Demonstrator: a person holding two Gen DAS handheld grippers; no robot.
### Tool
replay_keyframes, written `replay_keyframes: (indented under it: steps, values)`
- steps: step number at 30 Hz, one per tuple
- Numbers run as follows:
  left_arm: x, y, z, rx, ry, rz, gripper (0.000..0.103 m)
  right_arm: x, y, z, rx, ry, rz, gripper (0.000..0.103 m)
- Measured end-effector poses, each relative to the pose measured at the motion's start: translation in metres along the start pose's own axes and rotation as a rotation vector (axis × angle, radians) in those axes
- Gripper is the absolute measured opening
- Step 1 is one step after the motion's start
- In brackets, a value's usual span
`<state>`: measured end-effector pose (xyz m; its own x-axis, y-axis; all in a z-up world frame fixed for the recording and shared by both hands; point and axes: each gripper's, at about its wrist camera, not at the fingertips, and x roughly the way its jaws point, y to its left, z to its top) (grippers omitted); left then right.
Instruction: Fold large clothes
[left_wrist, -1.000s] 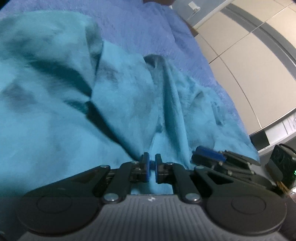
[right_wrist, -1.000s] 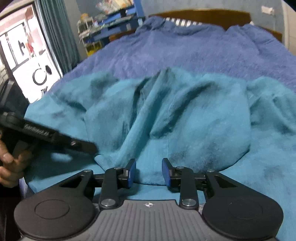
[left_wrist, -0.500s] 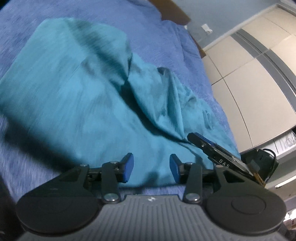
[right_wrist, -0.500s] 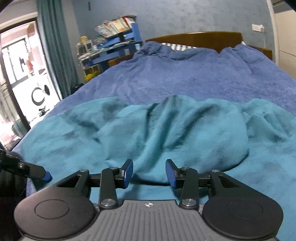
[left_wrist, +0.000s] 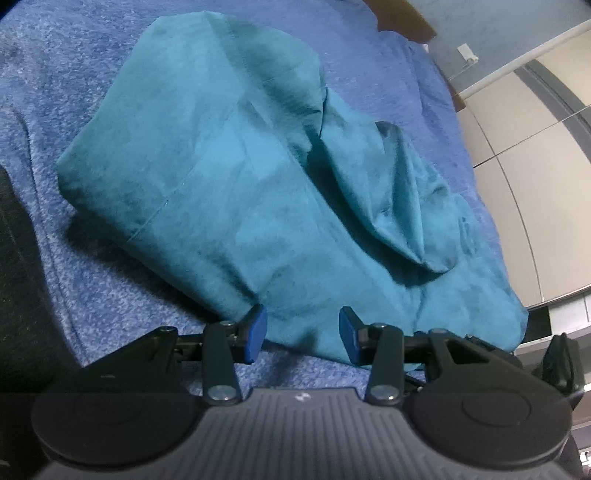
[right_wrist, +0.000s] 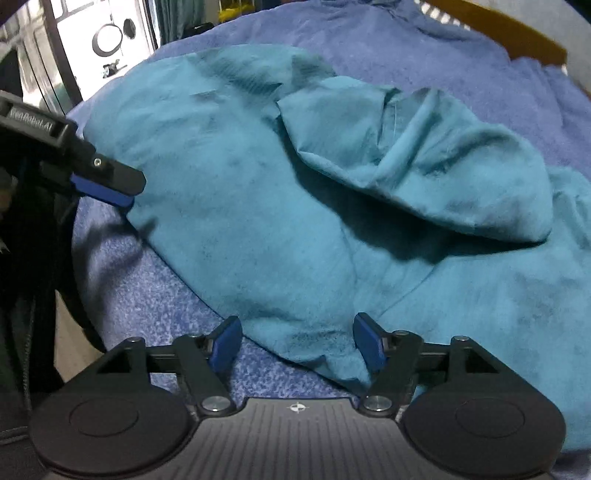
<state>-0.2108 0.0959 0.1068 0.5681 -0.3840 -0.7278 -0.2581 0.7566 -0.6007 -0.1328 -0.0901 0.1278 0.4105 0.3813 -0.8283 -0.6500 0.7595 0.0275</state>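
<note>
Here the teal garment (left_wrist: 258, 192) lies in a loose heap on the blue blanket (left_wrist: 92, 74) that covers the bed. All places below are given relative to this garment.

In the left wrist view, the left hand-held gripper (left_wrist: 302, 334) is at the near edge of the garment, with its two blue pads wide apart and nothing between them. One pad is just beside the hem of the garment, and the other is over the cloth near that same edge. I cannot tell if the pads touch the fabric. A thick fold (left_wrist: 399, 206) of the garment rises on the right part and casts a dark shadow on the flatter cloth under it.

In the right wrist view, the right hand-held gripper (right_wrist: 297, 345) is also at the near edge of the garment (right_wrist: 258, 206), with its pads spread apart and empty. A rumpled corner of the hem lies between the two pads. The left hand-held gripper (right_wrist: 107, 184) shows at the left side of the garment, close to its edge. Beyond the far side of the garment, the blanket (right_wrist: 406, 48) goes on up to a wooden headboard (right_wrist: 498, 29).
</note>
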Motion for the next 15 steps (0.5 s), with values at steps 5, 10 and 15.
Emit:
replay_keyframes:
  steps: [5, 10, 15]
  values:
    - [-0.005, 0.010, -0.004, -0.070, 0.009, 0.002, 0.042, -0.015, -0.002, 0.003, 0.040, -0.067, 0.002, 0.069]
    - [-0.005, 0.032, -0.005, -0.195, -0.067, 0.004, 0.045, -0.046, -0.018, -0.001, 0.145, -0.247, 0.053, 0.066]
    - [-0.006, 0.055, 0.001, -0.334, -0.173, -0.063, 0.054, -0.049, -0.038, -0.004, 0.256, -0.321, -0.004, 0.066]
